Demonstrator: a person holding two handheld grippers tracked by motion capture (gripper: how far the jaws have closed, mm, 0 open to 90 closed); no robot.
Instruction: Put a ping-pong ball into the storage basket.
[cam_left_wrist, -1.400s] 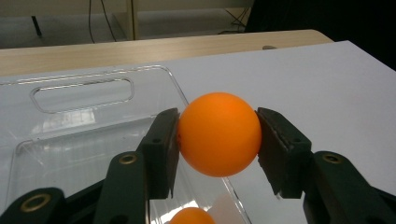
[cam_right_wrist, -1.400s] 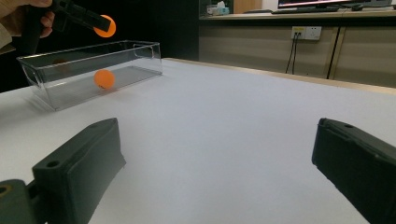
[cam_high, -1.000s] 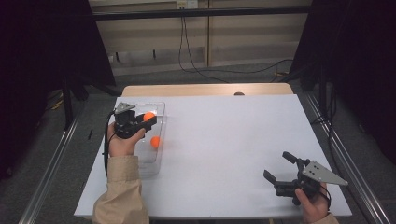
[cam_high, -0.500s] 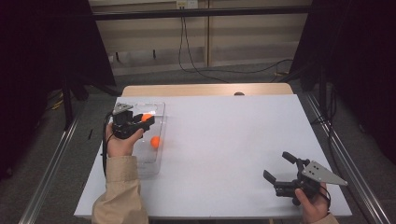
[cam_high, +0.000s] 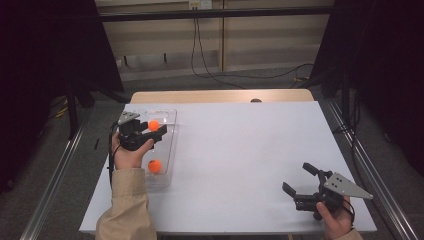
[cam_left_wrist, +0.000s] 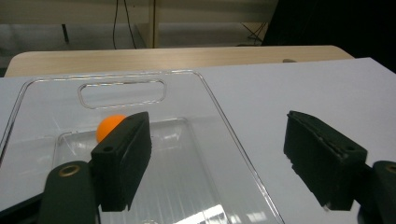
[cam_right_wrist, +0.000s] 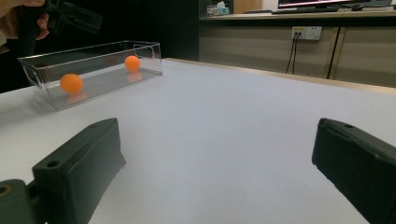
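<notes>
Now over the clear box (cam_high: 167, 150) near the table's (cam_high: 240, 150) left edge: left gripper (cam_high: 150, 136), jaws just opened apart, nothing between them. Below, one orange ball (cam_high: 153, 125) at the box's far end, loose on the bottom, partly hidden behind a jaw in the left gripper view (cam_left_wrist: 108, 127). Second orange ball (cam_high: 155, 165) toward the near end. Close to the near right corner: right gripper (cam_high: 300, 181), jaws wide apart, empty, well apart from the box.
</notes>
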